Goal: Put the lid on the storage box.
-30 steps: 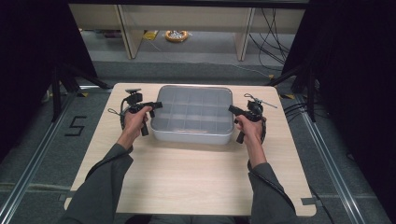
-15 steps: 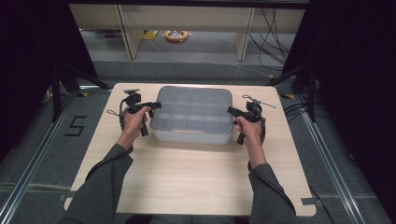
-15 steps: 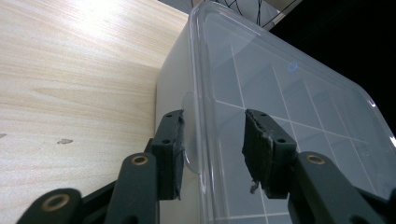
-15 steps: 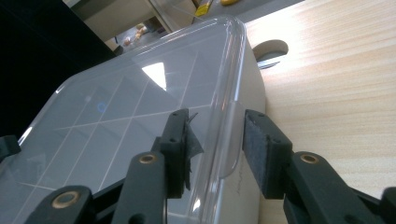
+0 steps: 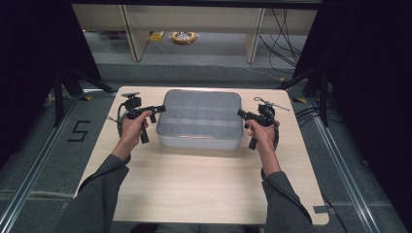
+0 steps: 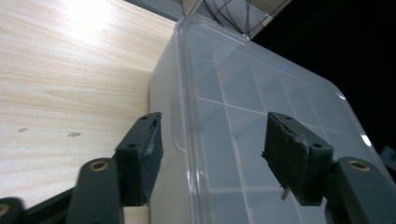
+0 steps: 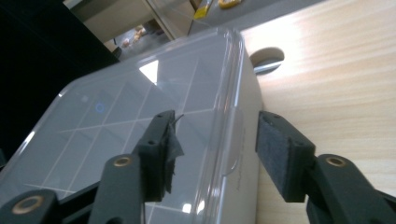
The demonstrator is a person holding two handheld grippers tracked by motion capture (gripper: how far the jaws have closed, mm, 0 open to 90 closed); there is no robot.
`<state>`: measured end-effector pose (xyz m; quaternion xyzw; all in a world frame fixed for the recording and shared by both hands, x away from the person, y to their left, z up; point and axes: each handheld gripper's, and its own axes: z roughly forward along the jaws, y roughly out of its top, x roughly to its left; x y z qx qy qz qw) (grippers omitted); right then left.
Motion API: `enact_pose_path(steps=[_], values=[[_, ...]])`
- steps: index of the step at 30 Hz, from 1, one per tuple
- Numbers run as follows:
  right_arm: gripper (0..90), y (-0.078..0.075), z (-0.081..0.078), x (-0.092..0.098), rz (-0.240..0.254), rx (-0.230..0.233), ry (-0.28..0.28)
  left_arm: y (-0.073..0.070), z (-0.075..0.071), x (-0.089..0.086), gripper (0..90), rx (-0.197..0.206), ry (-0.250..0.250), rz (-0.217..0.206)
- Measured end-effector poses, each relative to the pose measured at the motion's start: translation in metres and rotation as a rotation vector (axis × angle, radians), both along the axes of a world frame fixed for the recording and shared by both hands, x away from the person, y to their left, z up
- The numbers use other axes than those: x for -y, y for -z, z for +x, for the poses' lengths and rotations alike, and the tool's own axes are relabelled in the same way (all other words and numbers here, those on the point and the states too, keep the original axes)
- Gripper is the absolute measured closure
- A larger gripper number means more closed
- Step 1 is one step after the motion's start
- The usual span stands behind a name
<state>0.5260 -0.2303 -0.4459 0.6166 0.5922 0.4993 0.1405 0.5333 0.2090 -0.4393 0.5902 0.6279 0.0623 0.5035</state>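
Grippers released at both ends of compartment box

High view: compartment box (image 5: 200,119) at frame centre on table (image 5: 194,179), left gripper (image 5: 154,110) and right gripper (image 5: 243,115) flanking. Gripper views: both jaw pairs have just been opening, straddling the box rim (image 6: 184,144) without pressing.

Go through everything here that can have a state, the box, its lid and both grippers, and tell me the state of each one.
Compartment box: flat on the table, lid on, compartments look empty.
Lid: clear, seated on the box.
Left gripper: jaws just opened, straddling the box's left edge, pads off it.
Right gripper: jaws just opened, straddling the box's right edge, pads off it.
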Motion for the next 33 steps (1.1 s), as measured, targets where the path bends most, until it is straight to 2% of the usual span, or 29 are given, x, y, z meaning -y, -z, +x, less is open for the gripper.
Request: enact_pose_path(steps=[2, 3, 4, 5, 8, 11, 12, 14, 15, 16, 17, 18, 19, 21, 22, 23, 24, 25, 27, 30, 32, 33], values=[[47.0, -0.003, -0.003, 0.002, -0.008, 0.014, -0.004, -0.003, -0.011, -0.003, 34.0, 0.019, 0.021, 0.005], [46.3, -0.009, -0.009, -0.002, 0.042, -0.026, 0.007, -0.005, -0.018, -0.004, 33.7, 0.027, 0.032, 0.012], [45.1, -0.013, -0.017, 0.000, 0.030, -0.012, -0.016, -0.005, -0.031, -0.006, 32.2, 0.034, 0.057, 0.016], [45.1, -0.013, -0.017, 0.000, 0.030, -0.012, -0.016, -0.005, -0.031, -0.006, 31.5, 0.034, 0.057, 0.016], [42.7, -0.017, -0.033, 0.000, 0.008, 0.013, -0.074, -0.005, -0.050, -0.008, 30.1, 0.041, 0.093, 0.021], [41.4, -0.019, -0.041, -0.001, 0.002, 0.024, -0.085, -0.003, -0.067, -0.009, 28.9, 0.046, 0.133, 0.020], [40.7, -0.019, -0.048, -0.003, -0.021, 0.036, -0.118, -0.002, -0.072, -0.009, 28.6, 0.054, 0.141, 0.021], [39.8, -0.019, -0.052, -0.005, -0.030, 0.045, -0.124, 0.000, -0.082, -0.008, 28.4, 0.070, 0.151, 0.022], [38.4, -0.017, -0.059, -0.005, -0.063, 0.063, -0.151, 0.001, -0.087, -0.007, 27.9, 0.075, 0.164, 0.029], [38.4, -0.017, -0.059, -0.005, -0.063, 0.063, -0.151, 0.002, -0.091, -0.006, 27.9, 0.081, 0.171, 0.017], [38.0, -0.017, -0.062, -0.006, -0.062, 0.064, -0.161, 0.003, -0.095, -0.004, 27.8, 0.078, 0.176, 0.024], [37.4, -0.017, -0.067, -0.009, -0.051, 0.043, -0.152, 0.004, -0.098, -0.003, 27.5, 0.074, 0.192, 0.033], [36.7, -0.016, -0.069, -0.008, -0.055, 0.072, -0.174, 0.005, -0.101, -0.002, 27.0, 0.082, 0.204, 0.033], [35.9, -0.014, -0.076, -0.010, -0.070, 0.085, -0.181, 0.009, -0.106, 0.000, 26.4, 0.087, 0.218, 0.048], [35.7, -0.015, -0.079, -0.011, -0.072, 0.065, -0.197, 0.011, -0.109, 0.001, 25.8, 0.080, 0.224, 0.046], [35.7, -0.014, -0.080, -0.012, -0.071, 0.076, -0.196, 0.013, -0.111, 0.002, 25.6, 0.075, 0.225, 0.051], [35.4, -0.016, -0.087, -0.015, -0.028, 0.057, -0.187, 0.018, -0.116, 0.003, 25.1, 0.068, 0.229, 0.064], [35.2, -0.015, -0.087, -0.015, -0.049, 0.066, -0.193, 0.021, -0.118, 0.003, 25.1, 0.067, 0.231, 0.070], [34.9, -0.015, -0.089, -0.016, -0.033, 0.059, -0.191, 0.023, -0.120, 0.003, 24.9, 0.067, 0.239, 0.068], [34.4, -0.013, -0.093, -0.016, -0.053, 0.071, -0.205, 0.028, -0.126, 0.004, 24.5, 0.067, 0.248, 0.080], [34.2, -0.013, -0.096, -0.017, -0.041, 0.064, -0.207, 0.031, -0.130, 0.004, 24.4, 0.065, 0.259, 0.079], [34.0, -0.012, -0.096, -0.017, -0.059, 0.062, -0.206, 0.032, -0.133, 0.004, 24.1, 0.070, 0.264, 0.079]])
